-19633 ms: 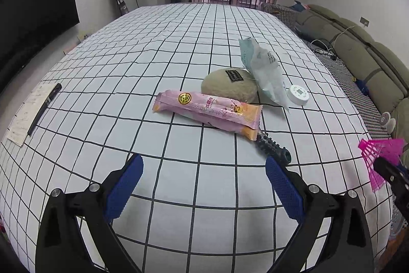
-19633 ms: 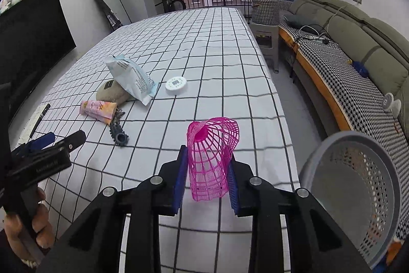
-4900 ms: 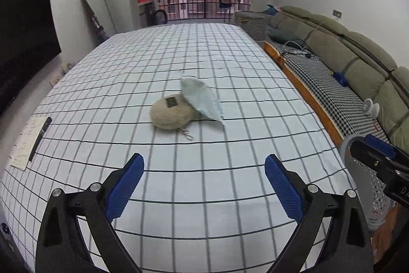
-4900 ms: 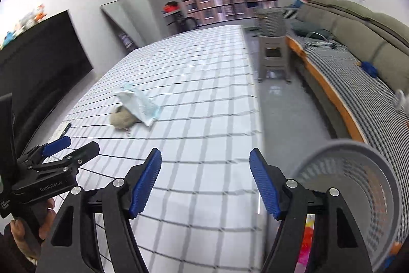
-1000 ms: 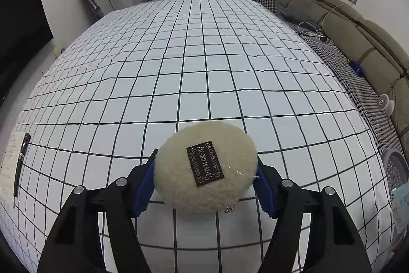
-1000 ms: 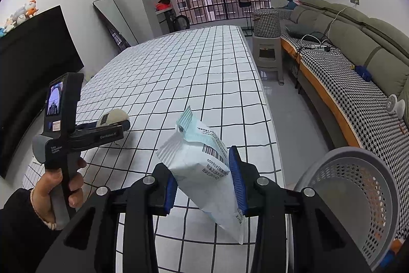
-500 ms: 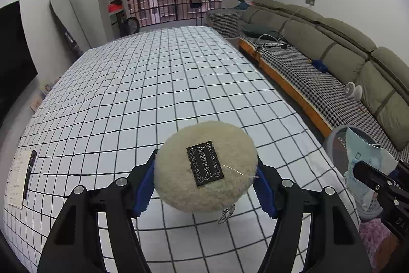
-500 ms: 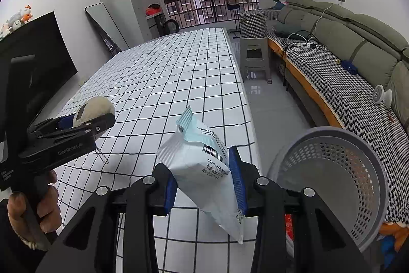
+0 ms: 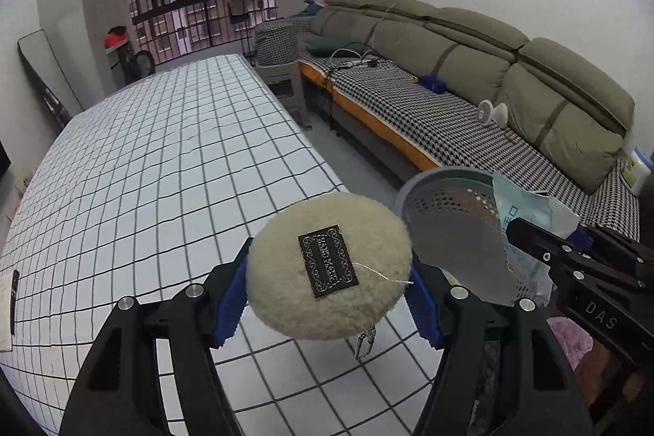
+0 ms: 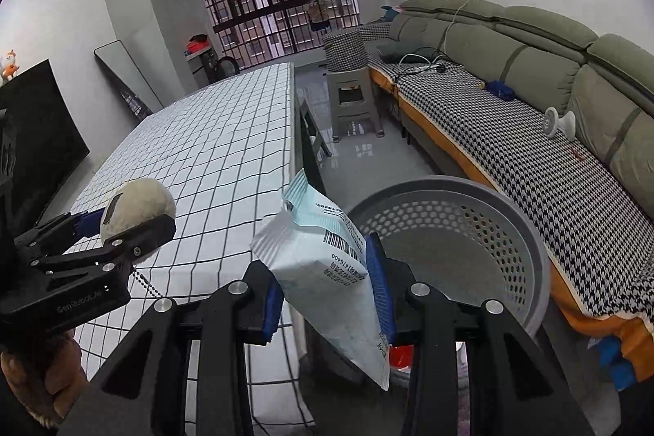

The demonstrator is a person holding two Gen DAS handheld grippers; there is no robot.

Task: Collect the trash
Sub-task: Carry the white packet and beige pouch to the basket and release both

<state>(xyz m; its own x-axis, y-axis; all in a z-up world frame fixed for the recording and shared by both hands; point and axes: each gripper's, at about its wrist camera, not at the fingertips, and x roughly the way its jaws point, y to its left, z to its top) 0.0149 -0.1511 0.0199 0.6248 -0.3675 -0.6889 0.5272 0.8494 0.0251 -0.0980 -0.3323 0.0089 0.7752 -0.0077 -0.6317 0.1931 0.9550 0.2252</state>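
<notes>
Beside the table's right edge now, over the grey perforated basket (image 10: 527, 248), no longer above the checked tablecloth (image 9: 155, 166) as a second ago. Left gripper (image 9: 327, 293) partly spread, blue pads (image 9: 231, 297) pressed on either side of the round fluffy cream pouch (image 9: 327, 280), black label up, small clasp dangling beneath; carried from mid-table to the table's corner, just beside the basket's rim. Right gripper (image 10: 327, 289) narrower, clamped on the pale blue-and-white packet (image 10: 323, 272), barcode side showing, lower end hanging below the pads; brought from over the cloth to the basket's near rim, with the basket far larger in the right wrist view than half a second back. Both grips unchanged across that second. Sofa (image 9: 490, 68) with houndstooth cover behind the basket. Left hand (image 10: 36, 374) visible low at the right wrist view's edge, gripping its handle.
</notes>
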